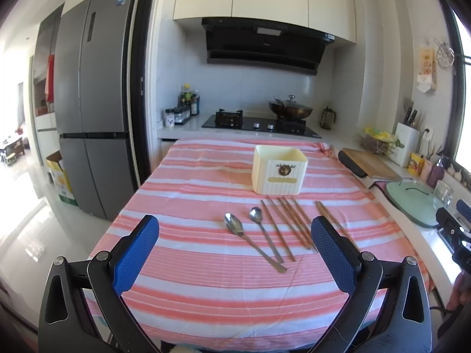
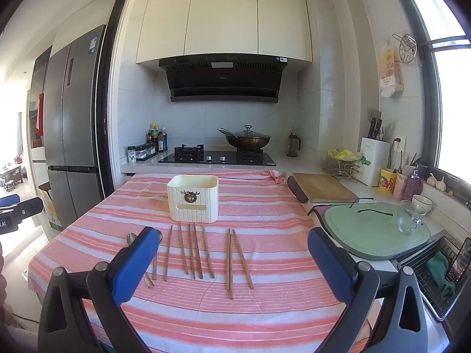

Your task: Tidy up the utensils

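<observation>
Grippers level above table: your left gripper (image 1: 235, 253) spread wide, empty, spoons (image 1: 250, 232) just ahead between fingers; your right gripper (image 2: 235, 261) likewise spread, chopsticks (image 2: 200, 253) ahead, holder (image 2: 193, 198) beyond.

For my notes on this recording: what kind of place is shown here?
Most likely a home kitchen: a gas stove with a wok under a range hood, and a refrigerator beside it.
</observation>
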Demonstrator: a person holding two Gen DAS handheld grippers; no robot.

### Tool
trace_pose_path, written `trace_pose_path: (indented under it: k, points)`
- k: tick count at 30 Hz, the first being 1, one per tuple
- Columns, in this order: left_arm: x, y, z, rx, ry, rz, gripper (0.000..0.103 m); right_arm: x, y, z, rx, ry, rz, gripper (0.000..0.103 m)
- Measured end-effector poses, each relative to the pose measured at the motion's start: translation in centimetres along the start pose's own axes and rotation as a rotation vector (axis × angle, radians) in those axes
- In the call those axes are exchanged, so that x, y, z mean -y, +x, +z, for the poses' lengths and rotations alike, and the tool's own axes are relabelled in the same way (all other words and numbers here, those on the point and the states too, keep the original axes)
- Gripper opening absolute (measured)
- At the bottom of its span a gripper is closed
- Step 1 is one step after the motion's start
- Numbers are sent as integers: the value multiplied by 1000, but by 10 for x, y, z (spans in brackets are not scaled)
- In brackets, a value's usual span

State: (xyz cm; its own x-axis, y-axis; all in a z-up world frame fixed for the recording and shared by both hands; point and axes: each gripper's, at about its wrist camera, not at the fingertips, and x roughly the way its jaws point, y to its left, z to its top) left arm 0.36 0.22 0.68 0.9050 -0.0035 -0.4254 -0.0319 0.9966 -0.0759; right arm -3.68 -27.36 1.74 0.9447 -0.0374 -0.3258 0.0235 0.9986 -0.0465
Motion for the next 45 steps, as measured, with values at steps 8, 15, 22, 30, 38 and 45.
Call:
trace_pose_path:
  k: [8, 15, 22, 30, 38, 45]
  points:
    - [2, 0, -3, 0, 0, 1, 103, 0, 0, 1, -4, 4, 3, 103]
    - [2, 0, -2, 0, 1, 0, 103, -1, 0, 3, -1, 3, 5, 103]
    - [3, 0, -2, -1, -1, 1, 103, 0, 1, 2, 1, 7, 4, 103]
    - [1, 2, -2, -5, -4, 0, 103, 0, 2, 2, -2, 8, 5, 103]
    - [1, 2, -1, -5, -4, -1, 103, 2, 2, 1, 0, 14, 4, 103]
    - [0, 5, -2, -10, -7, 0, 103, 3, 2, 1, 2, 16, 4, 103]
